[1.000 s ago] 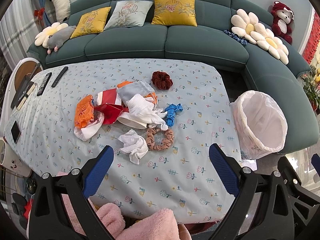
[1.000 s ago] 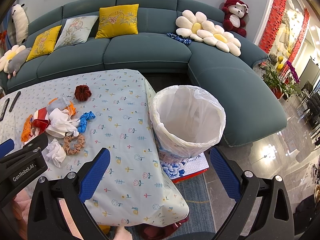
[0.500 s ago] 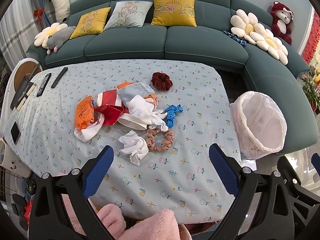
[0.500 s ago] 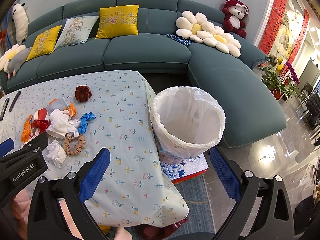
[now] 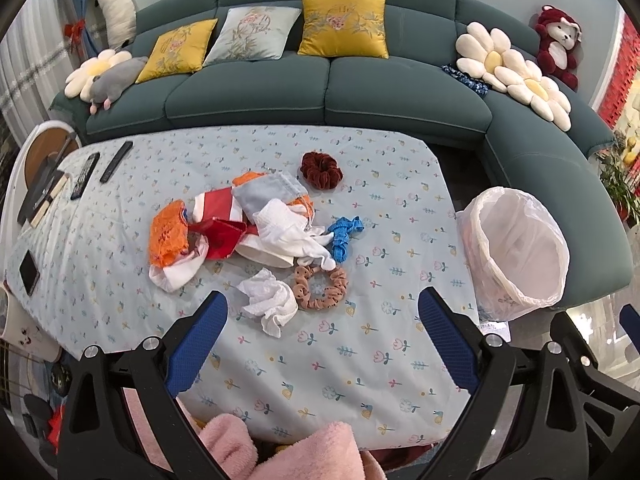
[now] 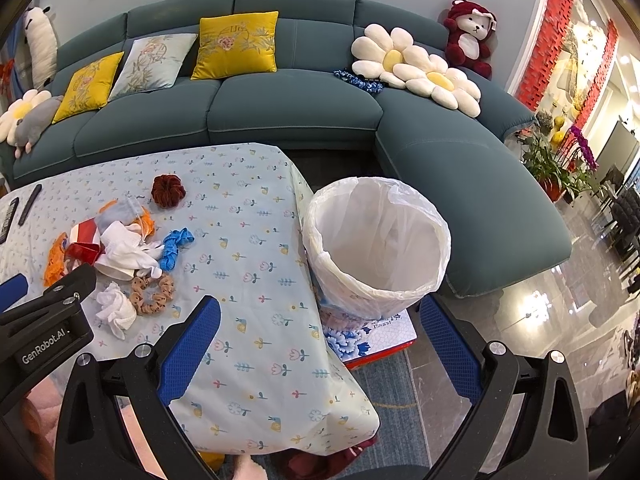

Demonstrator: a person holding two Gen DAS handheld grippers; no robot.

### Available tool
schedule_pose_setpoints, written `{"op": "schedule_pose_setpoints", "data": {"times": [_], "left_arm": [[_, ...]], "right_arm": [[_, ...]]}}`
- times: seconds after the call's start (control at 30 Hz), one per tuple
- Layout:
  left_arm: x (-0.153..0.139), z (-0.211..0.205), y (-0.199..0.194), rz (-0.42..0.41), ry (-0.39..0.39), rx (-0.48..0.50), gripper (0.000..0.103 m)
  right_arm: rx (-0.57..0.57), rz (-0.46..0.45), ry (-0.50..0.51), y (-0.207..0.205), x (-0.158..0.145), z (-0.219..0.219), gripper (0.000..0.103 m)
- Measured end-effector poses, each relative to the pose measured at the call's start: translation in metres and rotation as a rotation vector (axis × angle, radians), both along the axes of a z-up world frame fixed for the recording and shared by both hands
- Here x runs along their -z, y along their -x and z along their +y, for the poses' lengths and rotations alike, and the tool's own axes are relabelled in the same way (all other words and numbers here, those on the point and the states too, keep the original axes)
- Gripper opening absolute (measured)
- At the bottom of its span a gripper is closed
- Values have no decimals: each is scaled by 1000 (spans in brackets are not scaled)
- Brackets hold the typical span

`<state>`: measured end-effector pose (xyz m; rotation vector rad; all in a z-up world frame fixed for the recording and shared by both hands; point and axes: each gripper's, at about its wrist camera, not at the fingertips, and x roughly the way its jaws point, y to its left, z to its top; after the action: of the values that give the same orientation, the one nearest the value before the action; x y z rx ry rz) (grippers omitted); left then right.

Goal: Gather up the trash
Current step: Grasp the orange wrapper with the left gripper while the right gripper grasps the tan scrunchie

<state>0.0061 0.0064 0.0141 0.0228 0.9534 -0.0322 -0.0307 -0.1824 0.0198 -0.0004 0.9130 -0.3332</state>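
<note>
Both grippers wide open, holding nothing — left gripper (image 5: 322, 322) hangs over the tissue (image 5: 269, 301) mid-table; bin (image 6: 376, 244) stands at the table's right edge for drops.

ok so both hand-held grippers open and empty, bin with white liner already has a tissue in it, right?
Not quite: the bin is empty, as the right wrist view shows. The crumpled tissue lies on the table. Left hand-held gripper and right hand-held gripper are open and empty.

Floral-clothed table (image 5: 320, 360); rag heap (image 5: 248, 224); scrunchies (image 5: 322, 166); remotes (image 5: 116, 156); phone (image 5: 29, 272)
</note>
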Motion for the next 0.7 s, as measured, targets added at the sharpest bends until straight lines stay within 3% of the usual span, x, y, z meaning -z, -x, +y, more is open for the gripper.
{"op": "schedule_pose_setpoints", "data": {"times": [0.23,0.43,0.57,0.7], "left_arm": [[-18,15,-9,-47,10,63,92],[-27,54,-37,-71,-1,93,92],[-16,103,-63,-45,28,41,92],[6,147,-83,-31,34,5,92]], "right_arm": [[-10,-21,-5,-5,-7,11,96],[-41,-51,-4,-24,-15,31,96],[-68,-65,-25,-43,-11,50,96],[-103,-47,-84,-68,11,71,96]]}}
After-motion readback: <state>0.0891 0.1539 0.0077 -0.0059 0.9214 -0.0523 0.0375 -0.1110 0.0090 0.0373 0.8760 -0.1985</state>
